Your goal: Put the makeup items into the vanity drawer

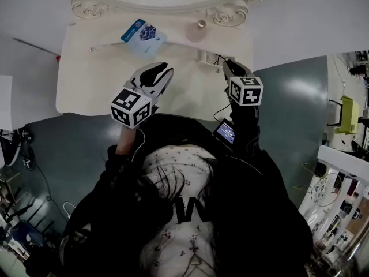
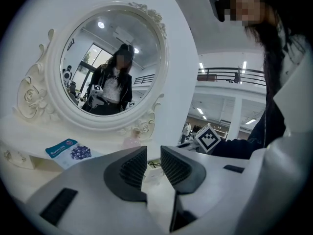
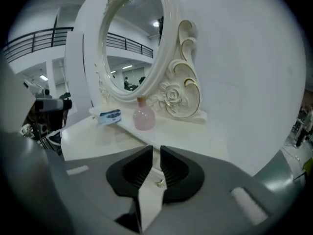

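Observation:
A blue makeup packet [image 1: 143, 34] and a pink bottle [image 1: 199, 30] lie on the white vanity top [image 1: 98, 79], below the round mirror [image 2: 112, 67]. A thin stick [image 1: 106, 44] lies left of the packet. My left gripper [image 1: 161, 69] hovers over the front of the top; its jaws stand a little apart with nothing between them [image 2: 153, 153]. My right gripper [image 1: 229, 66] is at the vanity's front edge on the right. Its pads sit closed around a small metal drawer knob [image 3: 159, 182]. The packet [image 3: 109, 116] and bottle [image 3: 144, 117] stand farther back.
The carved mirror frame [image 3: 183, 92] rises at the back of the vanity against a white wall. A small screen with a cable [image 1: 225, 133] hangs at the person's chest. Grey-green floor [image 1: 294, 108] lies on both sides of the vanity.

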A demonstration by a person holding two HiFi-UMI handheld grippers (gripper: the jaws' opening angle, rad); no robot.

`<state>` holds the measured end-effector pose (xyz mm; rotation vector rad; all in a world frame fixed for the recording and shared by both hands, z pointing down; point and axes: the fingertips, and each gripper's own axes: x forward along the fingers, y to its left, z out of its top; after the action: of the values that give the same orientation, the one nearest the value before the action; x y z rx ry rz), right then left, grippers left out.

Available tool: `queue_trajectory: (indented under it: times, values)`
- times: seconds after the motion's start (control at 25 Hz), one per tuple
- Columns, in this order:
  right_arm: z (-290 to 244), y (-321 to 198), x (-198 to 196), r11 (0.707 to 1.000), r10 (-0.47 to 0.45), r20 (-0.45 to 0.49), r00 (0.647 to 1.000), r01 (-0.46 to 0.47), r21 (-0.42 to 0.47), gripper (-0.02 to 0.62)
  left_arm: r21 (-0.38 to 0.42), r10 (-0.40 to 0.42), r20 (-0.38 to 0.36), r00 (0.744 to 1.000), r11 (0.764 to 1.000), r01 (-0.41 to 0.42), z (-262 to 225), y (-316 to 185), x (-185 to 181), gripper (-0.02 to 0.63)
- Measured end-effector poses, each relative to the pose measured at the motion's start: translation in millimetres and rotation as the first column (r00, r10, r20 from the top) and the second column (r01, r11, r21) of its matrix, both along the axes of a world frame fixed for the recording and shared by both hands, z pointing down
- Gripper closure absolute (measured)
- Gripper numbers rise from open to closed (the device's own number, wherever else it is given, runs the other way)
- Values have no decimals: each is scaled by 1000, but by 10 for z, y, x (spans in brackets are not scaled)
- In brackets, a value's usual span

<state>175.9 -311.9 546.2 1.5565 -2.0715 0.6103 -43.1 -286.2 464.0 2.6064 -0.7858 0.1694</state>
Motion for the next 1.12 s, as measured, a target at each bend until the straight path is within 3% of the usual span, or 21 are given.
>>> queue_trajectory:
  times: [0.28, 0.64, 0.92, 1.12]
  values:
    - [-391, 361, -398, 987, 81, 118, 990, -96, 132, 537, 4, 130, 22, 991, 992, -130, 32, 109, 77, 518]
    - [-542, 906, -638, 969, 140, 155, 978, -168, 182, 538, -13, 290, 25, 957, 957, -289, 142, 396, 368, 518]
    - [-607, 1349, -524, 963, 161, 147, 976, -188, 192, 538, 14, 344, 17, 939, 939, -345, 20, 726, 693, 518]
    - [-604, 1794, -493, 966, 144, 158, 977, -174, 190, 561, 16, 334, 34, 942, 942, -334, 2, 1122, 816, 518]
